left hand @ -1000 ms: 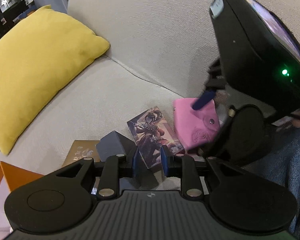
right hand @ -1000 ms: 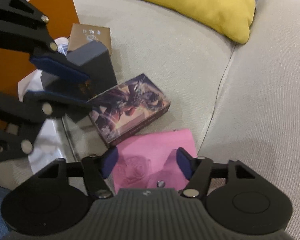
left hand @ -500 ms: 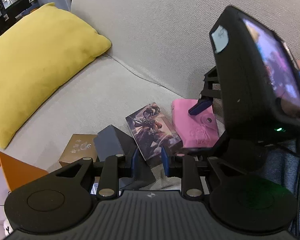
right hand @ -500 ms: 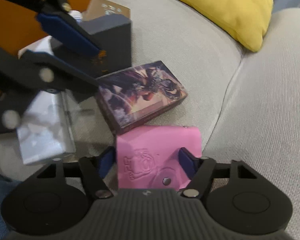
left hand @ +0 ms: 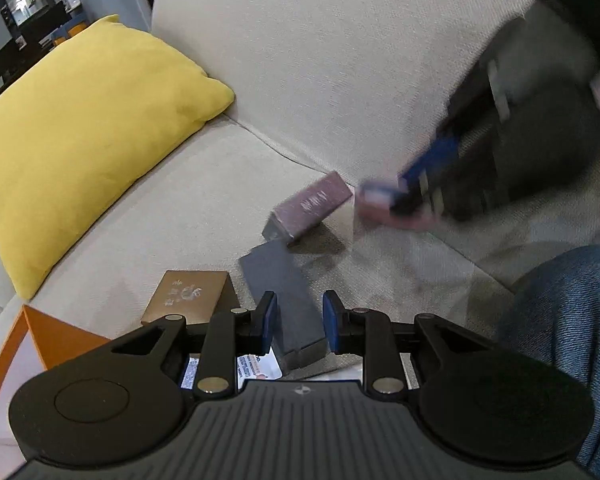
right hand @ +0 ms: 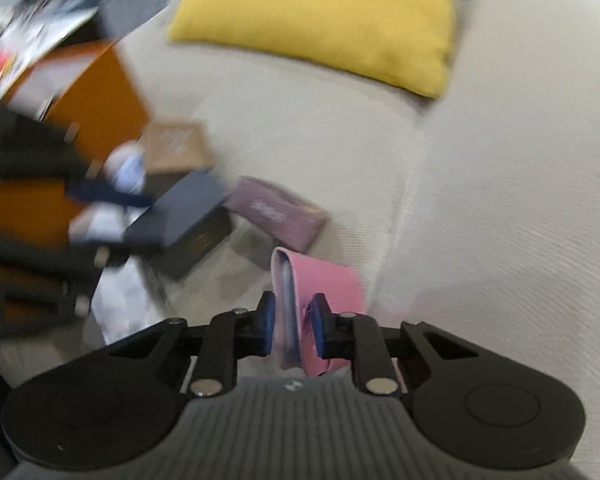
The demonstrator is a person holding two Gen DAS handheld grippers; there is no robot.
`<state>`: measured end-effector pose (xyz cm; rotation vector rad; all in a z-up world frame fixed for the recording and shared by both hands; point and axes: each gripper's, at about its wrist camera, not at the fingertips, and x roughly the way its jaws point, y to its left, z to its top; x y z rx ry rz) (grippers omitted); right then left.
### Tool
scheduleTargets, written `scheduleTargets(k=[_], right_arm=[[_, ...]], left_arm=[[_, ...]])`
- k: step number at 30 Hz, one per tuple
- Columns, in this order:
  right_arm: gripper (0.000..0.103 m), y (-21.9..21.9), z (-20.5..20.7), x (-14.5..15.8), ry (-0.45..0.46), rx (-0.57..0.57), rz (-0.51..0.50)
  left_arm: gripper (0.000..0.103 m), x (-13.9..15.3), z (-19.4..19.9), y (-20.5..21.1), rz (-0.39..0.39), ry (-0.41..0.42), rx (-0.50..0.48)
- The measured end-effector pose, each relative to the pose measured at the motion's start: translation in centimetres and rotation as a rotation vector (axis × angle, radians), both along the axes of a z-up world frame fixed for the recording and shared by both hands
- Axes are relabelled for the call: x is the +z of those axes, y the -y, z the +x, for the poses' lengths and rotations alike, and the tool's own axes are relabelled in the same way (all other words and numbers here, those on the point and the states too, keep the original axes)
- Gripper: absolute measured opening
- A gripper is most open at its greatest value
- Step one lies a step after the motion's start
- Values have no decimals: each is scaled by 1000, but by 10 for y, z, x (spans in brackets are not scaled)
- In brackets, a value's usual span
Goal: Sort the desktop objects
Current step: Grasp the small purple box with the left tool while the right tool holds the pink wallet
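My right gripper (right hand: 294,324) has a pink wallet (right hand: 328,280) standing on edge between its pads. The jaws are closing and the pads press on it, clear of the beige sofa seat (right hand: 300,128). In the left wrist view the same gripper (left hand: 396,196) and wallet (left hand: 374,200) are a blur at the right. My left gripper (left hand: 296,322) is shut on a dark grey box (left hand: 280,280) low over the seat. A purple card box (left hand: 312,208) lies tilted between the grey box and the wallet.
A gold-brown box (left hand: 188,296) lies left of the grey box. An orange box (left hand: 40,344) stands at the sofa's front left edge. White packets (left hand: 256,368) lie under my left gripper. A yellow cushion (left hand: 80,140) leans at the back left. A leg in jeans (left hand: 560,320) is at the right.
My right gripper has closed on the pink wallet and lifted it off the seat. The card box has tipped and now shows its purple side. My left gripper has kept still.
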<state>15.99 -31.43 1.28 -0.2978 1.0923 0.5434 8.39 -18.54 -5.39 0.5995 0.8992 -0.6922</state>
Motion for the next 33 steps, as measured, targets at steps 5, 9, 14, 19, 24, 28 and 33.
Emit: scheduleTargets(k=[5,9,14,19,24,28,33], right_arm=[[18,17,15,-8,6,-91,-31],[20,9,16,-14,-14,-44,-33],[19,12,22,-12,-17,-53,-52],[19,13,32,-14,-30,-72,-52],[19,10,32,-15,-31,-72,-54],[20,11,33,-15,-45,-80,-45],[20,10,34,-16,-47,-83,-40]], left_arm=[[41,-7,-5,17,52,40,-75],[51,-12,-11,31,102,70,-156],[51,-19,-15,40,158,87,-241],[52,-30,-20,42,191,89,-342],[58,-42,-17,51,221,80,-366],[65,-56,-15,60,267,87,-430],[67,-76,-11,67,338,112,-456]])
